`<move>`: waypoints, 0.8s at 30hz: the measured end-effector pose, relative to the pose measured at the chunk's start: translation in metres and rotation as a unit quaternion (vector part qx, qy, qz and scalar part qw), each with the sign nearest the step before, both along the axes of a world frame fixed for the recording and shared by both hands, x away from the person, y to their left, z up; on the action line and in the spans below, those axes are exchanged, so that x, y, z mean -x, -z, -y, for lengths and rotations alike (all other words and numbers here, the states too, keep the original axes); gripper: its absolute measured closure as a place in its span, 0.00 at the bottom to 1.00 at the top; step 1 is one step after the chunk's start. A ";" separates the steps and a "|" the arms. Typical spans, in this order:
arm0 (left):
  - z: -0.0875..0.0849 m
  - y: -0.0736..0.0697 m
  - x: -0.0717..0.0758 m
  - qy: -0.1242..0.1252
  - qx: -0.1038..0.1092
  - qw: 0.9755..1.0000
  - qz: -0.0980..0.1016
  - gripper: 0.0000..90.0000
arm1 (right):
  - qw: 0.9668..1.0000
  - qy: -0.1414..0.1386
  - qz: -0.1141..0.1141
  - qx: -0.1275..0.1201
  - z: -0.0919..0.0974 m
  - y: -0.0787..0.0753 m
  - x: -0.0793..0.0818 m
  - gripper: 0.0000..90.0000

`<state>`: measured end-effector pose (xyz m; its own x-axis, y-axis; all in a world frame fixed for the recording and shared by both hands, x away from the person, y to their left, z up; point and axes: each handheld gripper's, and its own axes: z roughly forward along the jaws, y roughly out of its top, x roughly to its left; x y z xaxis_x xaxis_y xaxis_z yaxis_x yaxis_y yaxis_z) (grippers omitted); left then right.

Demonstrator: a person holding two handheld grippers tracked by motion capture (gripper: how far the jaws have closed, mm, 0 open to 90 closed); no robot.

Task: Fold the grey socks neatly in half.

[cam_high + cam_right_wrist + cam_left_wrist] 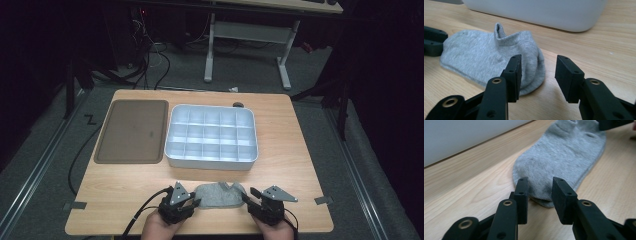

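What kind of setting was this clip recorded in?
Likely a lab or workshop set up for recording: a wooden table on grey carpet, loose cables on the floor behind it, and a white-legged desk in a dark room.

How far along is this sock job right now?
Barely started. The grey sock lies flat on the table; the divided bin holds nothing. In hand: the left hand-held gripper and right hand-held gripper, both open, flank the sock's ends. Gripping and everything after remain.

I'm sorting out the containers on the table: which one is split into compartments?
The white tray, right of the flat brown tray. A grid of dividers splits its inside; the brown tray has none.
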<state>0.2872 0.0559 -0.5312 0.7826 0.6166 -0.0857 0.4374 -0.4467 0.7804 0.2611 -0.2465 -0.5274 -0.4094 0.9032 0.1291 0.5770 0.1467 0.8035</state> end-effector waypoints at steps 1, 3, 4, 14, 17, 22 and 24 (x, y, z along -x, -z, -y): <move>0.001 0.000 0.000 0.002 0.002 1.000 -0.003 0.74 | 1.000 0.003 -0.001 0.001 0.001 0.000 0.000 0.64; 0.005 0.000 0.000 0.008 0.002 1.000 -0.003 0.75 | 1.000 0.009 -0.007 0.002 0.002 0.001 0.000 0.64; 0.006 0.000 0.000 0.010 0.001 1.000 -0.003 0.75 | 1.000 0.010 -0.009 0.002 0.002 0.001 0.000 0.64; 0.008 0.001 -0.001 0.014 -0.004 1.000 -0.009 0.76 | 0.999 0.027 -0.039 -0.004 0.007 0.006 0.002 0.67; 0.006 0.001 -0.002 0.013 0.004 1.000 -0.013 0.76 | 0.999 0.027 -0.035 -0.007 0.009 0.005 0.005 0.66; -0.001 -0.004 0.000 -0.004 0.040 0.999 0.009 0.81 | 0.999 0.032 -0.018 -0.011 0.010 0.001 0.011 0.67; 0.001 -0.008 0.000 -0.012 0.045 0.999 0.023 0.81 | 0.999 0.031 -0.019 -0.010 0.010 0.001 0.011 0.68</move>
